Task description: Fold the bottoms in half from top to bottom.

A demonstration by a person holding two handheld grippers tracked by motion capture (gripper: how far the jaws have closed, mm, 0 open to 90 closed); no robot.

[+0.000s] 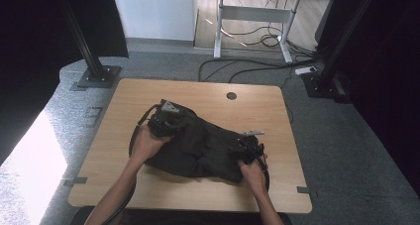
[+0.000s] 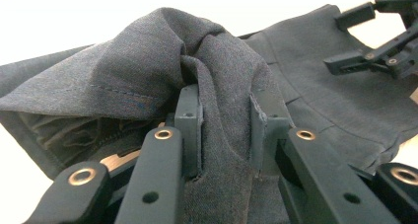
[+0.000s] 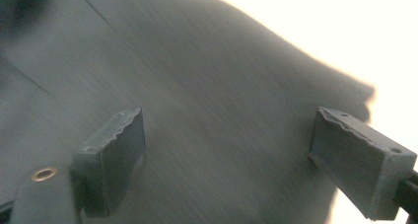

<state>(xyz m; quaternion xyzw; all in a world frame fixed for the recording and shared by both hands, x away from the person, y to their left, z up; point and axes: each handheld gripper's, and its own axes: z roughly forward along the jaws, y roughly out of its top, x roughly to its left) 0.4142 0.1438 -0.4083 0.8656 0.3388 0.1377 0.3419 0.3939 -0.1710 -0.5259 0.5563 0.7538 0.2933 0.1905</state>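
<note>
left gripper is pinching a fold of the dark garment on the worktop as the wide-open, empty right gripper is nearing its edge, best gripped squarely.

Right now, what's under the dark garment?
The wooden table shows bare around the dark garment; whatever lies beneath is covered. The left tongs pinch a fold.

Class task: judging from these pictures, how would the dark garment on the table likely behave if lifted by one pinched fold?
The dark garment is probably floppy: it bunches into soft folds where the left hand-held gripper pinches it. It would likely drape and trail rather than hold its shape. Its woven surface looks matte, so it seems unlikely to slip.
</note>
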